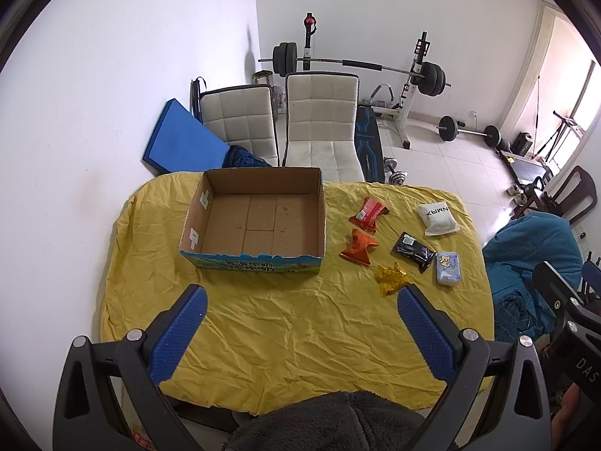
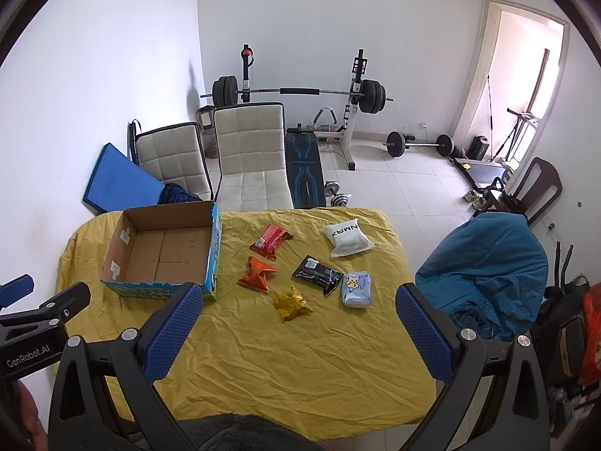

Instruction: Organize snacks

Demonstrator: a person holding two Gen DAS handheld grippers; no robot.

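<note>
An empty cardboard box (image 1: pixel 259 225) (image 2: pixel 165 255) sits at the back left of the yellow-covered table (image 1: pixel 293 330) (image 2: pixel 300 357). To its right lie several snack packs: a red one (image 1: pixel 368 213) (image 2: pixel 271 241), an orange one (image 1: pixel 358 247) (image 2: pixel 257 273), a gold one (image 1: pixel 391 278) (image 2: pixel 291 303), a black one (image 1: pixel 413 251) (image 2: pixel 318 275), a white pouch (image 1: pixel 437 218) (image 2: pixel 347 239) and a light blue pack (image 1: pixel 447 268) (image 2: pixel 357 288). My left gripper (image 1: pixel 302 297) hovers open above the table's near middle. My right gripper (image 2: pixel 300 297) is open too, held above the near side, in front of the gold pack.
Two white padded chairs (image 1: pixel 323 120) (image 2: pixel 249 150) stand behind the table, beside a blue mat (image 1: pixel 180 143). A chair draped in blue cloth (image 2: pixel 488 263) is at the right. A barbell rack (image 2: pixel 300 92) and weights fill the far floor. Grey fleece (image 1: pixel 338 424) lies at the near edge.
</note>
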